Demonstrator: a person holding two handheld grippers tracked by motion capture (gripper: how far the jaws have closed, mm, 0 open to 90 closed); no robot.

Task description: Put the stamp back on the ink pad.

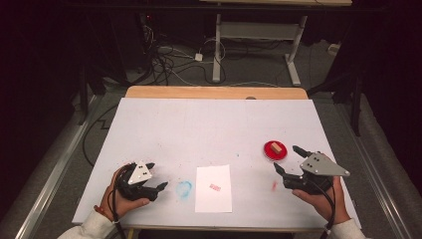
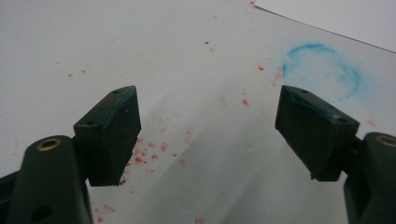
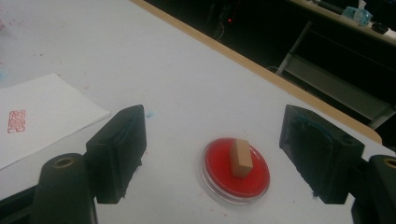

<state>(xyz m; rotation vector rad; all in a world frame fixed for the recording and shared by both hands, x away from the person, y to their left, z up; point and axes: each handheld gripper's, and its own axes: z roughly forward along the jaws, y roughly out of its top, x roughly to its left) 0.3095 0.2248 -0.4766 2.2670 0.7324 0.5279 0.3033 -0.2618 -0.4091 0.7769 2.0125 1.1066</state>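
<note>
Right gripper (image 3: 212,154) spread wide before wooden stamp (image 3: 241,158) on red ink pad (image 3: 219,179), lower centre; best squared, then closed gently. Left gripper (image 2: 208,135) also agape, empty.

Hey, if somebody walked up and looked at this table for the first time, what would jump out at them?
The bright red ink pad with a small wooden stamp block resting on it, toward the table's right side, just ahead of the open right gripper. Next, the white sheet of paper at the near centre, bearing a red stamp mark. Left of it a smudged blue ring stains the table, beside the open left gripper.
</note>
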